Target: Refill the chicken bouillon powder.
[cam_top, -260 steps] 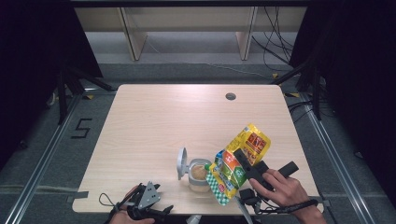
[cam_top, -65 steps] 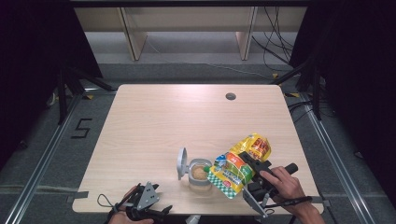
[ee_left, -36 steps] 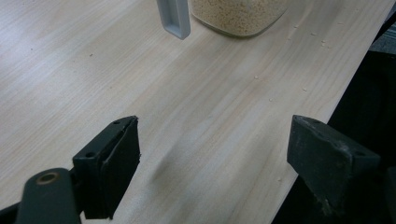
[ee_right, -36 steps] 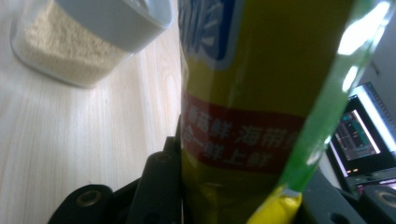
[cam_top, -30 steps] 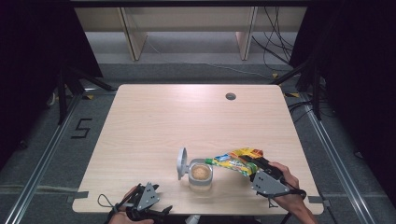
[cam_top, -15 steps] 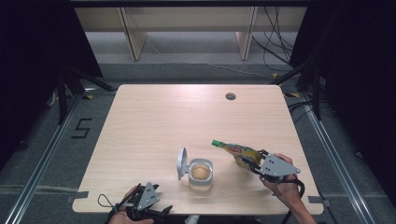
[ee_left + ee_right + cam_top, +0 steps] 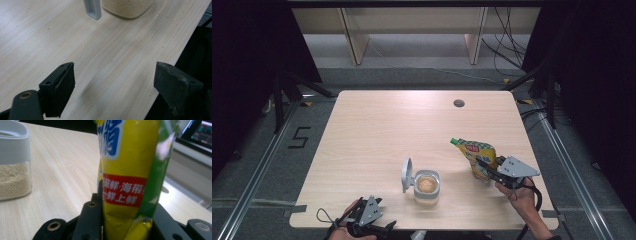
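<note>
While the table (image 7: 377,135) lies broad and pale under the high camera, there are two containers on it, and both sit toward the near edge. One yellow pouch (image 7: 478,157), green at its top corner, stands tilted on the near right part of the wood, well right of the jar; from the right gripper view its crinkled side (image 7: 127,175) carries blue lettering and a red label band, and what is inside it cannot be seen. One clear jar (image 7: 427,186) with a grey collar stands near the front edge around the middle, its grey flip lid (image 7: 407,175) swung up and open on its left side, and it is partly filled with fine pale-tan grains; the left gripper view catches the jar's base (image 7: 127,7) and those grains through the clear wall.

Two grippers, one in each hand. The right gripper (image 7: 487,169) comes in from the near right and is clamped on the pouch low on its right side; the right gripper view has the pouch's lower end pinched between both black jaws, which have just been closing a little tighter on it. The left gripper (image 7: 367,220) rests at the front edge, left of the jar, jaws spread wide apart over bare wood with nothing between them.
</note>
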`<state>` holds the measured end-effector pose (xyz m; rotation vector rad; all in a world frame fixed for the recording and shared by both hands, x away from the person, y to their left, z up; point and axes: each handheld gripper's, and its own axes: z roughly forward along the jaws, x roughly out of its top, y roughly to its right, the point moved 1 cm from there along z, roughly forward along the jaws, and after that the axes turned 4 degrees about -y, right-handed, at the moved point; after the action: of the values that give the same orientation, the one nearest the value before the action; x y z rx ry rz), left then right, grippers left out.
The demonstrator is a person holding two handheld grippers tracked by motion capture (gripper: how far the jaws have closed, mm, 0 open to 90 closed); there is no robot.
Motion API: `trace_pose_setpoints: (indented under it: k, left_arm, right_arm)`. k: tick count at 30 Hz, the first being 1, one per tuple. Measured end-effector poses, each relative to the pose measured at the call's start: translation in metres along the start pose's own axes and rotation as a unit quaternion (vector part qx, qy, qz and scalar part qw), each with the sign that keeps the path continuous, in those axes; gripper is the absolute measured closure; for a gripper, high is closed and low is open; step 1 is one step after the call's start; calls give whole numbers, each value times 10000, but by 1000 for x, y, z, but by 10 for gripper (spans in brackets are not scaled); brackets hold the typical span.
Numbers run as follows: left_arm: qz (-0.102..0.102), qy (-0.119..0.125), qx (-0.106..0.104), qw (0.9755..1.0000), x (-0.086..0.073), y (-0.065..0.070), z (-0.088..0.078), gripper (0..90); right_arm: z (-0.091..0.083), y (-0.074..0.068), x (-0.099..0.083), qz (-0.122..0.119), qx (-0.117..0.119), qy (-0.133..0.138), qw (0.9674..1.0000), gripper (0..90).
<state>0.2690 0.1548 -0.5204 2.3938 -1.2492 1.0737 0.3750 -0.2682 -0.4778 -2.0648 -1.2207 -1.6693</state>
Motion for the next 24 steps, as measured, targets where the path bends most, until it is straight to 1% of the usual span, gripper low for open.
trace_pose_setpoints:
  k: [2, 3, 4, 5, 6, 7, 8, 9, 10, 11, 12, 13, 14, 15, 16, 17, 18, 19, 21, 22, 23, 24]
  left_arm:
    - [-43, 56, 8, 10000, 0, 0, 0, 168]
    - [127, -91, 53, 9999, 0, -2, -2, 168]
    - [80, -72, 43, 9999, -1, -1, -2, 169]
    - [93, -80, 28, 9999, -1, -2, -2, 168]
    - [136, -114, 45, 9998, 0, -3, -2, 169]
    - [-34, 55, 13, 10000, 0, 0, 0, 168]
    - [76, -57, 38, 9999, 0, -2, -2, 169]
    - [91, -65, 33, 9999, 0, -1, -2, 169]
    - [12, -14, -1, 10000, -1, 0, -1, 168]
    - [104, -116, 40, 9999, -1, -2, -2, 168]
    - [68, -58, 56, 9999, 0, -2, -2, 169]
    - [120, -99, 76, 9999, 0, -3, -3, 169]
    - [62, -64, 59, 9999, 0, -2, -2, 168]
    - [-16, -4, 17, 10000, -1, -1, -1, 168]
    - [-53, -33, 22, 10000, -1, 0, 0, 168]
    - [70, -73, 53, 9999, 0, -2, -1, 168]
    - [46, -14, 69, 10000, 0, -2, 0, 169]
    - [85, -66, 49, 9999, 0, -2, -2, 169]
    - [44, -26, 39, 10000, -1, -1, -2, 169]
    - [22, -34, 31, 10000, -1, -2, -2, 168]
    - [118, -107, 89, 9998, -1, -4, -3, 168]
    - [113, -90, 103, 9998, -1, -4, -3, 169]
  right_arm:
    - [-1, 2, -3, 159, 40, -41, 9999, 772]
    - [-1, 3, -2, 118, 5, -51, 9999, 771]
    - [-2, 2, -2, 28, -64, -93, 9999, 771]
    - [-3, 2, -2, 87, -39, -136, 9999, 771]
    - [-4, 2, -2, 86, -37, -122, 9999, 770]
    - [-4, 2, -2, 86, -79, -132, 9998, 768]
    - [-6, 2, -2, 84, -65, -161, 9998, 768]
    - [-6, 1, -2, 154, -102, -156, 9997, 766]
    - [-8, 1, -3, 196, -76, -226, 9995, 761]
    - [-11, 1, -3, 300, -79, -300, 9991, 756]
    - [-13, 1, -4, 445, -92, -338, 9984, 753]
    - [-15, 2, -5, 445, -78, -347, 9984, 749]
    - [-19, 3, -5, 340, -160, -369, 9986, 746]
    - [-19, 4, -7, 304, -232, -310, 9988, 743]
    - [-21, 6, -8, 364, -210, -346, 9985, 742]
    - [-21, 6, -9, 495, -258, -285, 9980, 742]
    - [-21, 6, -9, 530, -243, -274, 9979, 741]
    - [-21, 6, -9, 523, -237, -281, 9980, 738]
    - [-22, 6, -9, 475, -269, -346, 9979, 722]
    - [-23, 6, -9, 497, -260, -356, 9978, 718]
    - [-23, 4, -9, 685, -219, -413, 9966, 711]
    - [-24, 5, -10, 666, -275, -411, 9966, 705]
